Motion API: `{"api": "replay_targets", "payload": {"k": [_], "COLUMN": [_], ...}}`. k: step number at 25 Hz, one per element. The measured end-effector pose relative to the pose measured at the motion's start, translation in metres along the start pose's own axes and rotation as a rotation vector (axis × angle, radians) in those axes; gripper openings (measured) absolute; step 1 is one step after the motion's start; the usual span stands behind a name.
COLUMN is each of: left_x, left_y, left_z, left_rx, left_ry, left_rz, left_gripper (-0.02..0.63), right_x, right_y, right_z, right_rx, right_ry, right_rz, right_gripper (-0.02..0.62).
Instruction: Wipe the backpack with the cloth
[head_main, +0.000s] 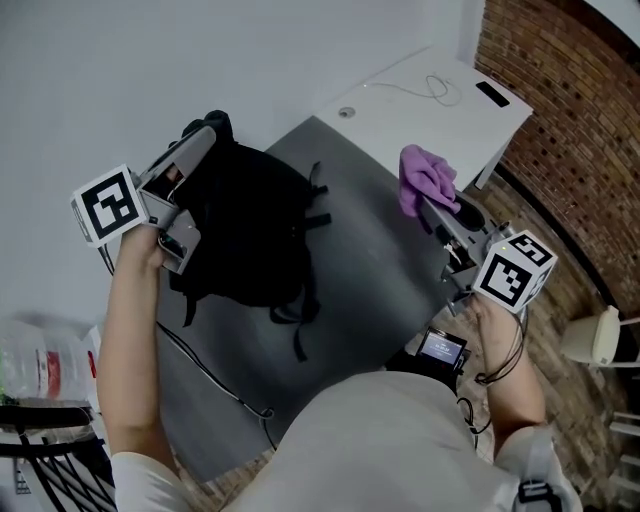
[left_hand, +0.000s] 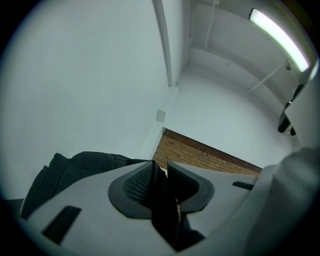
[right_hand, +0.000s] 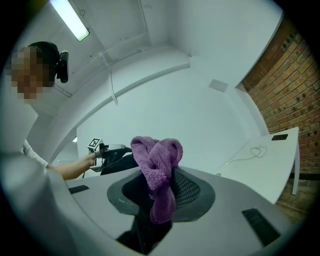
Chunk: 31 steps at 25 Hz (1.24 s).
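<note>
The cloth (head_main: 428, 178) is pinched firmly in the right gripper (head_main: 432, 208). It hangs over the right edge of the grey counter (head_main: 370, 270), well apart from the backpack (head_main: 250, 235). The backpack rests on the counter, and the left gripper (head_main: 205, 135) is closed narrowly on a black piece at its top end. I cannot tell whether this piece is a strap or a handle, as only a dark flat strip shows between the ribbed pads. The cloth is purple terry, bunched into a lump. The backpack is limp black fabric with loose straps.
</note>
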<state>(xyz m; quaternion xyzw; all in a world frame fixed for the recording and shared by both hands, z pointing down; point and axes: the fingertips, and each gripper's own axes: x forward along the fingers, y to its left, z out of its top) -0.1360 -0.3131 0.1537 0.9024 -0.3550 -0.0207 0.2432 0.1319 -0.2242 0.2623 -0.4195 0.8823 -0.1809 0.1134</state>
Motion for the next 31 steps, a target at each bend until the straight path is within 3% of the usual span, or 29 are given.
{"api": "replay_targets", "payload": {"k": [8, 31], "left_x": [0.012, 0.018], "left_y": [0.000, -0.001], "left_z": [-0.013, -0.018], "left_rx": [0.045, 0.030], "left_ry": [0.012, 0.026], "left_rz": [0.023, -0.029], "left_gripper": [0.075, 0.075], "right_x": [-0.013, 0.007], "right_y": [-0.034, -0.032], "right_z": [0.018, 0.017], "right_rx": [-0.080, -0.166], "right_ry": [-0.009, 0.039], "right_rz": [-0.061, -0.106], "right_gripper": [0.109, 0.104]}}
